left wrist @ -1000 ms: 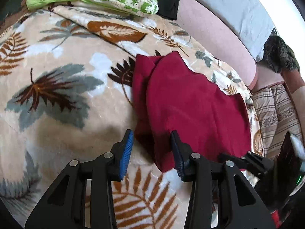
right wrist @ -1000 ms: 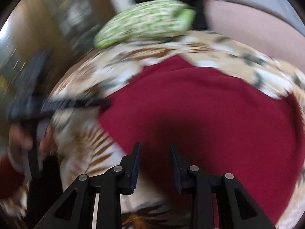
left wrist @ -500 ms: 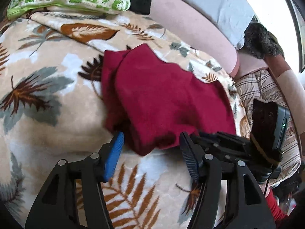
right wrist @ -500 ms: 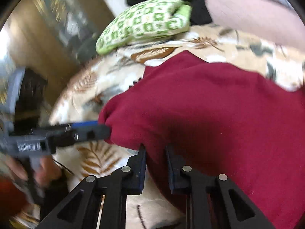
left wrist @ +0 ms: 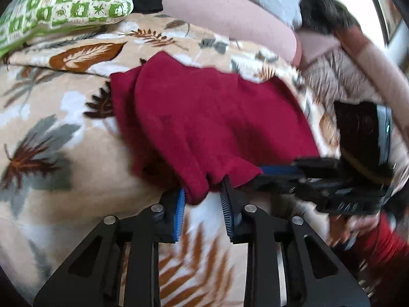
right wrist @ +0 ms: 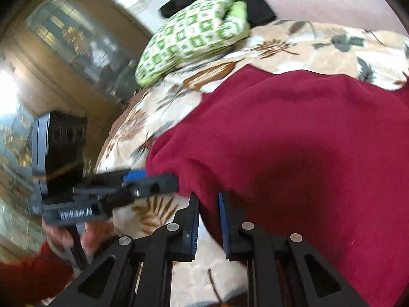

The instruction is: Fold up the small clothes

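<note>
Red fleece garment point(left wrist: 204, 117) lies on the leaf-print blanket point(left wrist: 64, 153) by its near edge, green checked pillow point(left wrist: 69, 2) beyond. Left tool point(left wrist: 203, 200), just closing, and right tool point(right wrist: 208, 213) each pinch its hem; the left tool's lettering is unreadable.

Daylight floods in from a window point(left wrist: 378, 7) at the far right of the left wrist view, blown out to white there, and a second glare patch sits at the left edge of the right wrist view. The leaf-print blanket point(left wrist: 64, 184) is brightly lit; soft shadow lies under the near edge of the red garment point(left wrist: 204, 117). Both views smear with motion blur, strongest at the rims. Fisheye bending curves every edge, and black vignette fills the corners.
</note>
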`<state>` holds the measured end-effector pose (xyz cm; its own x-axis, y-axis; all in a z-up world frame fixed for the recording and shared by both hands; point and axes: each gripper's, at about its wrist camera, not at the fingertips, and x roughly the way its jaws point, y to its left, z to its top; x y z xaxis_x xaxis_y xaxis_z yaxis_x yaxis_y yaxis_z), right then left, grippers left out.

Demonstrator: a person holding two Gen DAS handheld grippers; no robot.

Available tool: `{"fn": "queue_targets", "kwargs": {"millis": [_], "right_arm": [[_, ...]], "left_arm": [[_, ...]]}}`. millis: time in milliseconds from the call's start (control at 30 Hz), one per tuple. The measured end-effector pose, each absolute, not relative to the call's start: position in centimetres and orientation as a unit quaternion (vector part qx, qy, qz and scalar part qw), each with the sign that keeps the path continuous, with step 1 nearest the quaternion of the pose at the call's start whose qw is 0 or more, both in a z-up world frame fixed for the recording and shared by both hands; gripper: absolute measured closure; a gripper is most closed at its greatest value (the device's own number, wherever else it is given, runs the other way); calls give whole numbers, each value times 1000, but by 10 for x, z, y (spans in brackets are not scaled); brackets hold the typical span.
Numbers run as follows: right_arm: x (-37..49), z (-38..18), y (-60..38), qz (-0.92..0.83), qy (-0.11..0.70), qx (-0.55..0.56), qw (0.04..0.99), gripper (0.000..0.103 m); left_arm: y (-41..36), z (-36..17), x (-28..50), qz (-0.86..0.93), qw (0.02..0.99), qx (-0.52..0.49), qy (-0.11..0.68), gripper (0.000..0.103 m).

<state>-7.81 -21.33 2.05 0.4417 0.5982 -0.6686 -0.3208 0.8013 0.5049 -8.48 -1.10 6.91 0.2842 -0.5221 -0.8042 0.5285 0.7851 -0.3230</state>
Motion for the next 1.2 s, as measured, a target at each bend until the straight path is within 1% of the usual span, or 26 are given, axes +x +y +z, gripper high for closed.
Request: {"fn": "queue_targets", "kwargs": {"millis": [33, 67, 100, 133, 200, 233, 367, 433, 467, 500, 533, 567, 633, 700, 867, 967, 1100, 1200], "right_arm": [[-82, 16, -210, 278, 457, 147, 832, 89], [-85, 8, -205, 281, 470, 139, 825, 96], [-87, -2, -200, 284, 487, 130, 816, 97], [-88, -9, -197, 283, 497, 124, 811, 97], [-96, -22, -187, 273, 520, 85, 805, 97], [-99, -21, -188, 271, 516, 79, 809, 97], [-110, 16, -239, 216, 462, 130, 851, 97], [-111, 37, -275, 165, 425, 151, 877, 93], [-110, 45, -292, 134, 411, 156, 888, 85], [-108, 49, -303, 110, 405, 155, 894, 79], [-101, 54, -322, 61, 403, 147, 901, 71], [-98, 55, -330, 41, 403, 145, 903, 71], [-84, 53, -353, 15, 401, 156, 903, 71], [-69, 46, -372, -1, 402, 175, 899, 71], [-38, 23, -416, -60, 402, 198, 892, 71], [-25, 4, -431, -71, 412, 212, 883, 73], [-23, 11, -427, -83, 413, 198, 885, 73], [-41, 29, -408, -74, 411, 182, 890, 72]], "left_arm": [[-8, 61, -87, -321, 798, 10, 510, 84], [-3, 50, -88, -314, 791, 9, 525, 84], [-2, 44, -90, -311, 788, 7, 532, 91], [1, 39, -93, -302, 788, 13, 537, 93], [7, 37, -99, -292, 794, 24, 533, 93], [11, 40, -100, -291, 796, 21, 530, 93], [27, 63, -100, -290, 811, -10, 508, 93], [27, 80, -97, -290, 822, -18, 490, 93], [23, 87, -94, -292, 826, -21, 482, 91], [18, 93, -91, -295, 828, -22, 476, 87], [11, 97, -86, -297, 829, -22, 473, 83], [3, 100, -82, -299, 832, -21, 468, 80], [-10, 100, -74, -298, 834, -27, 463, 68], [-21, 92, -63, -293, 833, -44, 466, 59], [-31, 48, -42, -257, 822, -63, 505, 59], [-31, 45, -47, -261, 833, -58, 485, 59], [-41, 48, -54, -253, 841, -14, 478, 59], [-43, 49, -54, -244, 844, -11, 477, 59]]}}
